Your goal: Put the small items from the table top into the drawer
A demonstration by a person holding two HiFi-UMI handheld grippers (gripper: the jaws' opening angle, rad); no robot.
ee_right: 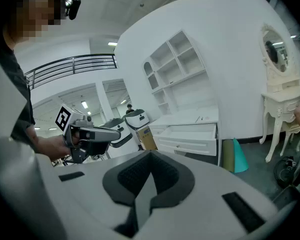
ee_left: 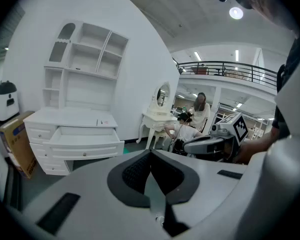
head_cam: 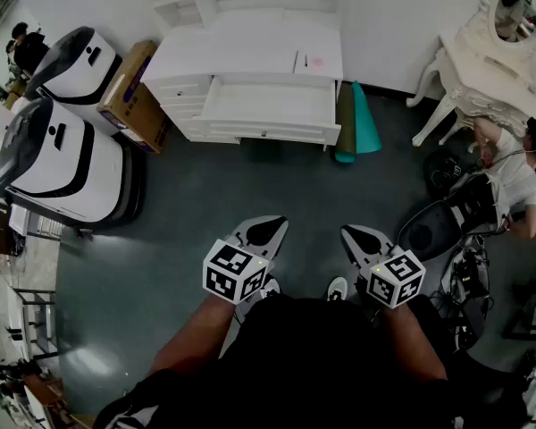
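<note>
Left gripper (head_cam: pixel 266 231) and right gripper (head_cam: pixel 364 238) are hovering side by side, each with jaws pressed together on nothing. Bare grey floor (head_cam: pixel 250 186) is lying open between them and the white desk. Its drawer (head_cam: pixel 268 104) is standing pulled out toward the person, long axis running left to right. Small items (head_cam: pixel 314 61) are resting on the smooth surface (head_cam: pixel 241 47) near its right edge.

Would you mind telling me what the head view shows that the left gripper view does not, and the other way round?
Only the head view shows the marker cube on the left gripper and the wearer's shoe. Only the left gripper view shows the balcony railing, the ceiling lamp and the left gripper's shut, empty jaws close up. Both show the white desk with its open drawer, the cardboard box, the mirrored vanity and the right gripper.
</note>
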